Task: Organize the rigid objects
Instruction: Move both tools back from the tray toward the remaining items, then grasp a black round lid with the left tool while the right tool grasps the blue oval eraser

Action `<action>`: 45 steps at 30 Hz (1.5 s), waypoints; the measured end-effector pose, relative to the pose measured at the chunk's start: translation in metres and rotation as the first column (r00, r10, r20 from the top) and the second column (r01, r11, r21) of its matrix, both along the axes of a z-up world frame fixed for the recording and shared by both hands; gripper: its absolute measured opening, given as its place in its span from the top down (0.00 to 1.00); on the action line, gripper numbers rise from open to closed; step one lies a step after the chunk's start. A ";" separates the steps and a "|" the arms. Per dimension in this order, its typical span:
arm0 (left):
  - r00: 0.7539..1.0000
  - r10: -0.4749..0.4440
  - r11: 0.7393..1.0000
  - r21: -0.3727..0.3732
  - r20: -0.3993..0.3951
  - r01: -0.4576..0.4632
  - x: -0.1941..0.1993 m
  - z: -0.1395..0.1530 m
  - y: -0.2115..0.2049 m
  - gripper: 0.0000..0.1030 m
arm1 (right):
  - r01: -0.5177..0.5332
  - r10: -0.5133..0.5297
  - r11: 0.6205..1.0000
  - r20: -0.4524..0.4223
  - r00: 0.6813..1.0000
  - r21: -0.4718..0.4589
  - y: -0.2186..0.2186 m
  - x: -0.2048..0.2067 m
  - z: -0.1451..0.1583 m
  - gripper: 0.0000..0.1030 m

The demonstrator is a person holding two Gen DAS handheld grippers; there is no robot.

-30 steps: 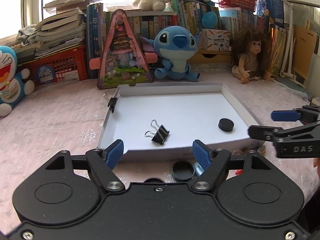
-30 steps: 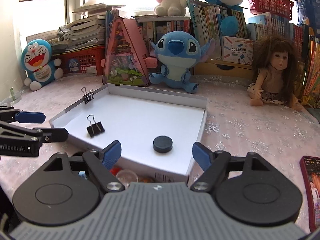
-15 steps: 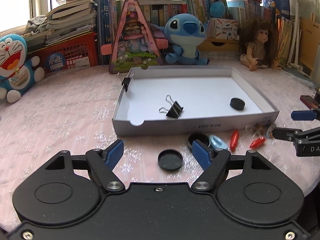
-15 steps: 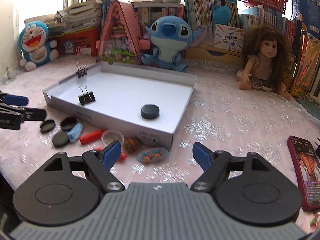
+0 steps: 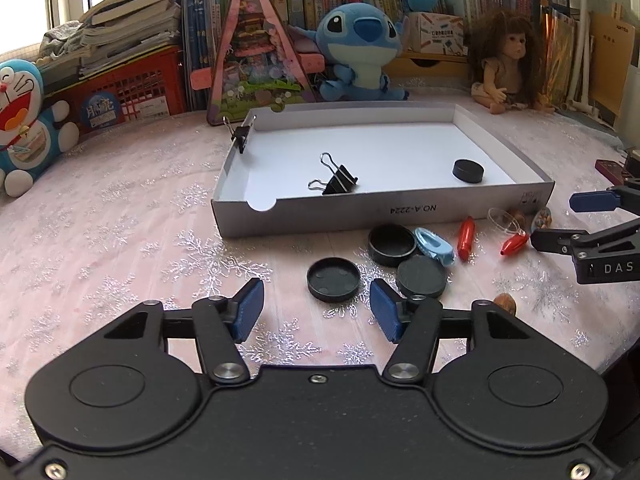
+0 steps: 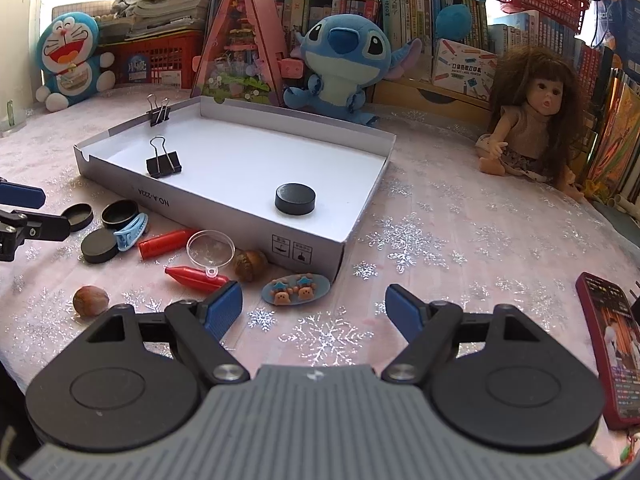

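Note:
A white tray (image 5: pixel 380 210) holds a binder clip (image 5: pixel 336 180) and a black puck (image 5: pixel 468 171). In front of it lie three black lids, the nearest (image 5: pixel 333 279), a blue clip (image 5: pixel 434 244), two red pieces (image 6: pixel 166 243) (image 6: pixel 196 276), a clear funnel (image 6: pixel 210 249) and nuts (image 6: pixel 250 265). My left gripper (image 5: pixel 318 308) hovers just behind the nearest lid, its jaws closing with nothing between the pads. My right gripper (image 6: pixel 314 308) stands open behind a blue oval charm dish (image 6: pixel 296 289).
A second binder clip (image 5: pixel 240 136) grips the tray's left rim. A phone (image 6: pixel 608 356) lies at the right table edge. Plush toys (image 5: pixel 360 52), a doll (image 6: pixel 532 120), a pink triangular toy (image 5: pixel 252 64) and books line the back.
Both grippers have drawn back from the tray and sunk toward the table, so the small items in front of the tray came into view. The left jaws have narrowed.

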State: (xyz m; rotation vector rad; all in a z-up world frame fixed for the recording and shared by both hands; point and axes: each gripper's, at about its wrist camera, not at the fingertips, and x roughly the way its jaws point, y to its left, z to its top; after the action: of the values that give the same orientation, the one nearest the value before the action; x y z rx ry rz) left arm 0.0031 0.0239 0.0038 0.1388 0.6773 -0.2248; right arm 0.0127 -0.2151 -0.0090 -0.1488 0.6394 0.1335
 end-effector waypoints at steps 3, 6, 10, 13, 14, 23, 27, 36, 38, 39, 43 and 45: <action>1.000 0.002 1.000 -0.003 -0.007 -0.002 0.003 -0.003 -0.001 0.46 | 0.002 -0.002 1.000 -0.001 1.000 0.008 0.001 0.002 -0.001 0.16; 1.000 0.005 1.000 -0.008 -0.011 -0.005 0.005 -0.006 -0.003 0.47 | 0.001 -0.001 1.000 0.001 1.000 0.004 0.001 0.003 -0.002 0.16; 1.000 0.006 1.000 -0.013 -0.005 -0.006 0.008 -0.007 -0.004 0.48 | -0.006 0.006 1.000 -0.001 1.000 0.003 0.002 0.004 -0.003 0.17; 1.000 0.008 1.000 -0.024 -0.006 -0.008 0.010 -0.008 -0.005 0.51 | -0.012 0.012 1.000 -0.005 1.000 0.005 0.002 0.006 -0.004 0.21; 1.000 0.007 1.000 -0.026 -0.005 -0.008 0.011 -0.008 -0.005 0.52 | -0.015 0.015 1.000 -0.006 1.000 0.006 0.003 0.006 -0.004 0.22; 1.000 -0.003 1.000 -0.030 0.001 0.003 0.013 -0.008 -0.009 0.71 | -0.042 0.042 0.999 -0.008 0.999 0.020 0.006 0.005 -0.002 0.42; 1.000 -0.003 1.000 -0.020 0.007 0.003 0.012 -0.006 -0.011 0.71 | -0.039 0.039 0.999 -0.011 0.999 0.026 0.006 0.005 -0.001 0.57; 0.999 0.006 0.999 -0.034 0.039 -0.004 0.006 0.006 -0.009 0.72 | -0.027 0.027 0.999 0.002 1.000 0.042 0.003 -0.002 0.006 0.57; 0.999 0.007 0.999 -0.039 0.050 -0.005 0.005 0.011 -0.009 0.72 | -0.026 0.026 0.999 0.008 1.000 0.045 0.002 -0.003 0.010 0.57; 0.998 0.006 0.999 -0.042 0.055 -0.004 0.004 0.013 -0.009 0.72 | -0.025 0.025 0.999 0.010 1.000 0.046 0.002 -0.004 0.012 0.57; 0.997 0.010 0.999 -0.052 0.074 -0.006 0.004 0.023 -0.009 0.72 | -0.020 0.019 0.998 0.020 1.000 0.051 0.001 -0.005 0.018 0.57; 0.997 0.011 0.998 -0.057 0.083 -0.006 0.005 0.027 -0.008 0.72 | -0.016 0.015 0.998 0.022 1.000 0.056 0.000 -0.005 0.022 0.57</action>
State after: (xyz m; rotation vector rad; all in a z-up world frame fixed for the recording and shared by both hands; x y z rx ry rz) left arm 0.0082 0.0156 0.0311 0.0909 0.5883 -0.2285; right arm 0.0080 -0.2148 0.0132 -0.1008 0.6120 0.1646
